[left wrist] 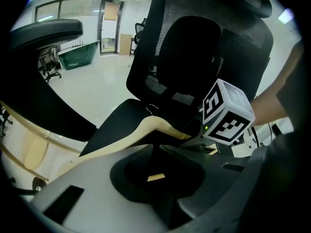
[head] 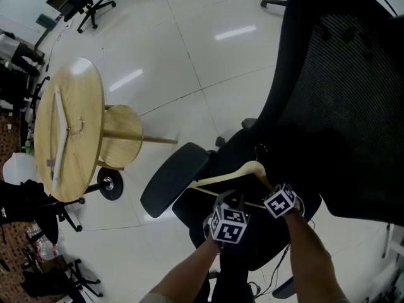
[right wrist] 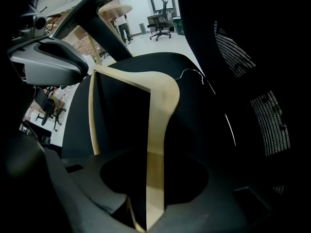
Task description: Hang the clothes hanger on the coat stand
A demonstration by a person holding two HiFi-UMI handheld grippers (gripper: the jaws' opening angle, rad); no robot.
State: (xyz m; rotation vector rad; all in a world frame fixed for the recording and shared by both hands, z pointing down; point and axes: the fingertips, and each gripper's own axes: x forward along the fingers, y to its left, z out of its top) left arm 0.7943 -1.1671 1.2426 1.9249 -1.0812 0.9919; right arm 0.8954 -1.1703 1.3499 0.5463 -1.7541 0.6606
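On the black mesh office chair (head: pixel 353 93) lies the pale wooden clothes hanger (head: pixel 243 169), pick-up in hand. The right hand-held gripper (right wrist: pixel 153 212) clamps its arm, the left hand-held gripper (left wrist: pixel 154 152) its bar. Next, lift it clear toward the round wooden stand (head: pixel 79 100).

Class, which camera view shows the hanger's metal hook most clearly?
The right gripper view: the metal hook shows bright against the black chair. The left gripper view shows it smaller; in the head view it is faint.
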